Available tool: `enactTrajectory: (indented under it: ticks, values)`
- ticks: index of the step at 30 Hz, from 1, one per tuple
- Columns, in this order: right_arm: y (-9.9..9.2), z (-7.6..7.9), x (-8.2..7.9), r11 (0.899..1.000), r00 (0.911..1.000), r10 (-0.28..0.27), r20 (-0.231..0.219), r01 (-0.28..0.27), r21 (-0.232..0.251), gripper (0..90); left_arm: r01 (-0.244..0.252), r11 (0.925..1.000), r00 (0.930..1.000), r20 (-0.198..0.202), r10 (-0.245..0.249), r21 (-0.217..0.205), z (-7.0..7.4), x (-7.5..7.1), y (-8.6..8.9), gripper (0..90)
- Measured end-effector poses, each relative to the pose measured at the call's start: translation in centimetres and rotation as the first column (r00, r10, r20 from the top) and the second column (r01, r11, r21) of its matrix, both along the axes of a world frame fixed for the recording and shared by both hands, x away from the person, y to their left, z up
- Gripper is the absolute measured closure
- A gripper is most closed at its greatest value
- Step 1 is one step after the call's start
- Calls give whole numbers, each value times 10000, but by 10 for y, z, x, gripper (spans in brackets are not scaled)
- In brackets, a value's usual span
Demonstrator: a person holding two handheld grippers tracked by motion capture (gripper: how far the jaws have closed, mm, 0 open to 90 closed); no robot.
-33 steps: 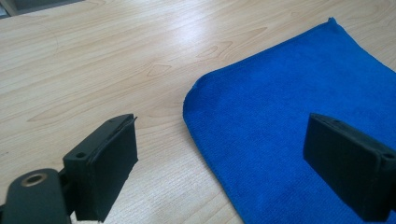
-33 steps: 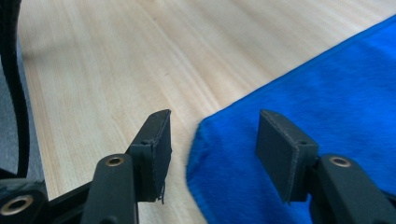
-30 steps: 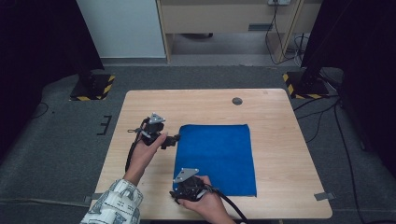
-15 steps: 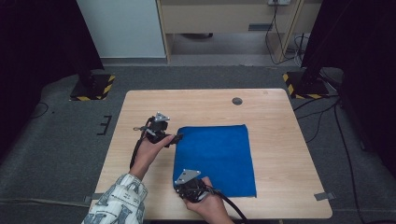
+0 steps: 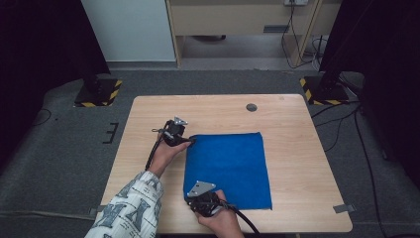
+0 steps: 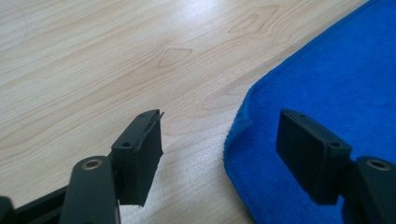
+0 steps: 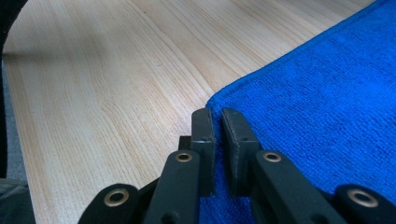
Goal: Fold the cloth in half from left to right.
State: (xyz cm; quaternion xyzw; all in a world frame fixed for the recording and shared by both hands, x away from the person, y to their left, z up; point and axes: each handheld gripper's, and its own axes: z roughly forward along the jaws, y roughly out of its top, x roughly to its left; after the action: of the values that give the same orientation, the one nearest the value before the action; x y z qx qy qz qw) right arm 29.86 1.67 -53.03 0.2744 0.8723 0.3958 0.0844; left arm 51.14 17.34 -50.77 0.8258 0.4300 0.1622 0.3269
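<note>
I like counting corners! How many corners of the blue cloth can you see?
4. The blue cloth has two far corners, one by the left gripper, and two near corners, one at the right gripper.

Bare table (image 5: 292,148) lies right of the blue cloth (image 5: 233,163); a small dark disc (image 5: 251,107) sits beyond.

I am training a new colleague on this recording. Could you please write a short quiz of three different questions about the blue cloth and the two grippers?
1. True or false: the right gripper is shut on a corner of the blue cloth.
2. The left gripper stands at which cloth corner in the high view? A) far left B) far right C) near right
3. Fill in: the small dark round disc lies on the ____ beyond the cloth.

Key:
1. True; its jaws pinch the near left corner.
2. A; the jaws have just been closing, astride the corner, pads not yet pressing.
3. table.
</note>
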Motion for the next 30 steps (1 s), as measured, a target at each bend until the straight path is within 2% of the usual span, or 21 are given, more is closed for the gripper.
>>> enactTrajectory:
  ticks: [2, 5, 6, 7, 9, 11, 13, 15, 16, 20, 26, 30]
  values:
    - [1, 0, -1, 10000, 9999, -42, 99, 43, -59, 841, -71, 10000, 10000, -59, 71, 30, -4, 2, 0, 327]
    - [1, 0, -2, 9999, 9997, 35, 244, -32, -133, 842, -120, 9997, 9997, -237, 115, -204, -10, 6, -1, 400]
    - [2, 0, -3, 9998, 9994, 53, 337, -47, -175, 840, -87, 9999, 9997, -242, 83, -134, -11, 6, -1, 433]
    - [2, 0, -4, 9999, 9991, -3, 412, 10, -162, 836, -129, 9998, 9995, -273, 126, -132, -12, 7, -1, 473]
    - [2, 1, -5, 9998, 9983, -1, 577, 13, -218, 815, -160, 9991, 9991, -388, 145, -389, -14, 8, -3, 567]
    - [3, 2, -6, 9996, 9982, -42, 606, 58, -269, 811, -80, 9997, 9994, -329, 73, -227, -15, 8, -5, 671]
    - [2, 3, -6, 9994, 9979, -81, 648, 103, -335, 816, -98, 9983, 9990, -447, 73, -566, -14, 8, -6, 785]
    - [1, 6, -7, 9996, 9977, -160, 666, 176, -231, 833, -95, 9972, 9993, -359, 68, -748, -12, 8, -7, 867]
    - [0, 8, -7, 9997, 9974, -171, 693, 183, -157, 833, -136, 9961, 9993, -358, 105, -872, -10, 7, -7, 875]
    - [-4, 14, -9, 9997, 9970, -210, 744, 221, -135, 843, -257, 9958, 9993, -310, 230, -874, -4, 5, -7, 879]
    - [-6, 23, -14, 9994, 9962, -306, 815, 319, -148, 844, -418, 9944, 9991, 35, 424, -967, 12, 0, -5, 879]
    - [-5, 29, -21, 9988, 9945, -450, 949, 464, -130, 850, -393, 9946, 9991, 89, 403, -957, 20, -4, -3, 881]
